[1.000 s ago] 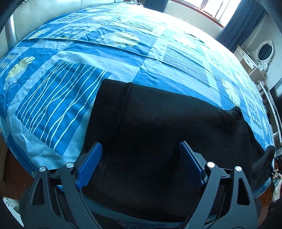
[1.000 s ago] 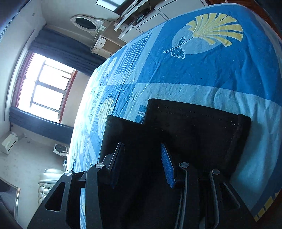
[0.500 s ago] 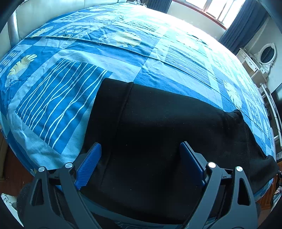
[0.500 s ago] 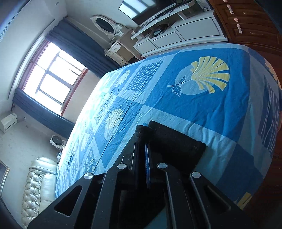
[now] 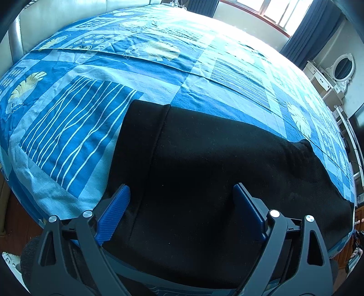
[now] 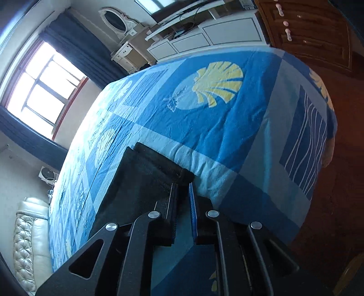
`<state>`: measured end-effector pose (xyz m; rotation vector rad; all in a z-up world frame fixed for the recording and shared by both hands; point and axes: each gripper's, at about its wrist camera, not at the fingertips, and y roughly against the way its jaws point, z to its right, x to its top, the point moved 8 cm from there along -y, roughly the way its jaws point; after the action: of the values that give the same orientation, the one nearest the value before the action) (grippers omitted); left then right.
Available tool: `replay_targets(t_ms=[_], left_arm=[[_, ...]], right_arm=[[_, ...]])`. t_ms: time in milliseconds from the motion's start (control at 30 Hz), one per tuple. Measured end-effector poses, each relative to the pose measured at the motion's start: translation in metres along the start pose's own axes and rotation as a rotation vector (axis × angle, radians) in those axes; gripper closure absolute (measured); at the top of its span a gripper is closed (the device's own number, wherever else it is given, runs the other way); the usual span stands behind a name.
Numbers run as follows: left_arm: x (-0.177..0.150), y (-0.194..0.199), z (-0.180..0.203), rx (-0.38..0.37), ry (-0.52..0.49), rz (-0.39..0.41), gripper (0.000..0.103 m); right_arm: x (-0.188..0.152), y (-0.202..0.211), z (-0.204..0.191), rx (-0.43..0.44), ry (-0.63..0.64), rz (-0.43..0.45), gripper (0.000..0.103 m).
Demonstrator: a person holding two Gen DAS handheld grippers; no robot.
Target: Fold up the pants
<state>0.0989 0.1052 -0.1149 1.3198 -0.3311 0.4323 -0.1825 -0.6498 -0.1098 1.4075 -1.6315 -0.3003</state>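
Observation:
Black pants (image 5: 216, 164) lie flat across a blue patterned bedspread (image 5: 75, 127), folded lengthwise. My left gripper (image 5: 182, 189) hovers over the end nearest it, wide open, its blue pads (image 5: 113, 211) on either side of the cloth and not pressing it. In the right wrist view the other end of the pants (image 6: 141, 182) runs up to my right gripper (image 6: 182, 189). Its jaws stand almost together, opening slightly, with the corner of the hem pinched between the tips.
The bed edge drops to a wooden floor (image 6: 336, 205) on the right. A white cabinet (image 6: 204, 36) and a dresser with an oval mirror (image 6: 116, 20) stand beyond the bed. A window (image 6: 38, 86) and a cream sofa (image 6: 27, 239) are at the left.
My right gripper closed from open onto the pants' end, then rolled and rose a little with it. The left gripper stayed still and open.

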Motion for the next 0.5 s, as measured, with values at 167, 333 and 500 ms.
replay_targets(t_ms=[167, 333, 500], left_arm=[[0.0, -0.001, 0.0, 0.002, -0.004, 0.007, 0.008], [-0.001, 0.0, 0.001, 0.013, -0.005, 0.015, 0.008], [-0.001, 0.0, 0.0, 0.017, -0.002, 0.018, 0.006]], right_arm=[[0.021, -0.028, -0.056, 0.062, 0.235, -0.059, 0.073], [0.029, -0.08, -0.086, 0.008, 0.414, -0.14, 0.072], [0.025, -0.11, -0.088, -0.015, 0.458, -0.209, 0.072]])
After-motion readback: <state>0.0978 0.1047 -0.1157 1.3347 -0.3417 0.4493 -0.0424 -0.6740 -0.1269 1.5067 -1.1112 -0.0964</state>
